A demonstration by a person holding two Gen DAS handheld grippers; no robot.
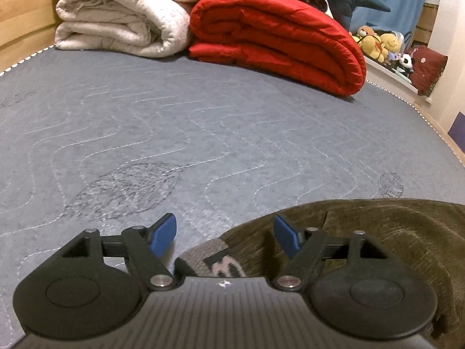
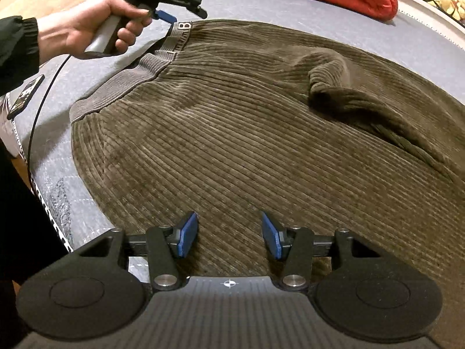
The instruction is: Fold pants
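Olive-brown corduroy pants (image 2: pixel 247 133) lie spread on the grey mattress (image 2: pixel 52 133), with a grey elastic waistband (image 2: pixel 125 78) at the left and a raised fold (image 2: pixel 343 87) at the right. My right gripper (image 2: pixel 229 237) is open and empty, low over the near part of the pants. My left gripper (image 1: pixel 225 234) is open and empty, right at the waistband end (image 1: pixel 215 258); the pants (image 1: pixel 392 232) fill the lower right of the left wrist view. The left gripper also shows in the right wrist view (image 2: pixel 171 14), held by a hand at the waistband's far end.
A folded white quilt (image 1: pixel 122 14) and a folded red quilt (image 1: pixel 279 37) lie at the far end of the mattress (image 1: pixel 203 122). Stuffed toys (image 1: pixel 380 43) sit on a ledge at the right. A cable (image 2: pixel 40 110) hangs from the left gripper.
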